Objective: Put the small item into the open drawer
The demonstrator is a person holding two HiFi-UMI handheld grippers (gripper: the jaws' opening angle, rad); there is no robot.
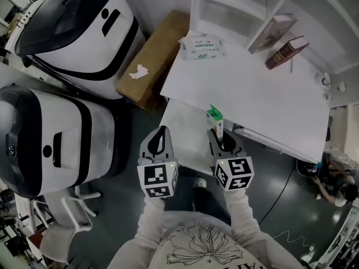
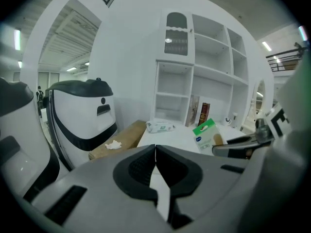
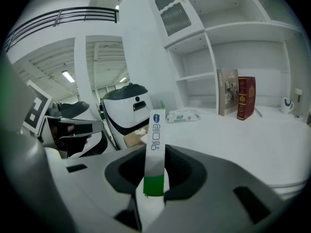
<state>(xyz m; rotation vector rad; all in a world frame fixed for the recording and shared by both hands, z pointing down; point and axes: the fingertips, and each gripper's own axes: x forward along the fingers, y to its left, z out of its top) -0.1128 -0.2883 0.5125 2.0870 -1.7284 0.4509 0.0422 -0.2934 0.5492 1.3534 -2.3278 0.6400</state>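
Grip first: pinched the small flat green and white cardboard packet (image 3: 155,144) by its lower end in the right gripper (image 3: 154,188), jaws pressed on both flat sides. Held it up in the air above the right side of the open white drawer (image 1: 182,129), not yet down inside. Had the left gripper (image 2: 155,154) squeezed shut on nothing, over the near edge of the drawer.

Looked like the carry-and-lower step. To do it well, probably needed to go down slowly over the middle of the drawer, away from its walls. Needed to tip the packet flatter too, to save its tall end from a bump. Better to let go only once low inside the drawer: no drop, no bounce out. Best to park the left gripper off to the left of the drawer, out of the way.

Stood almost upright, long side running up along the jaws. Pointed its top end up and toward the back of the drawer, thin edge turned to the right gripper's camera.
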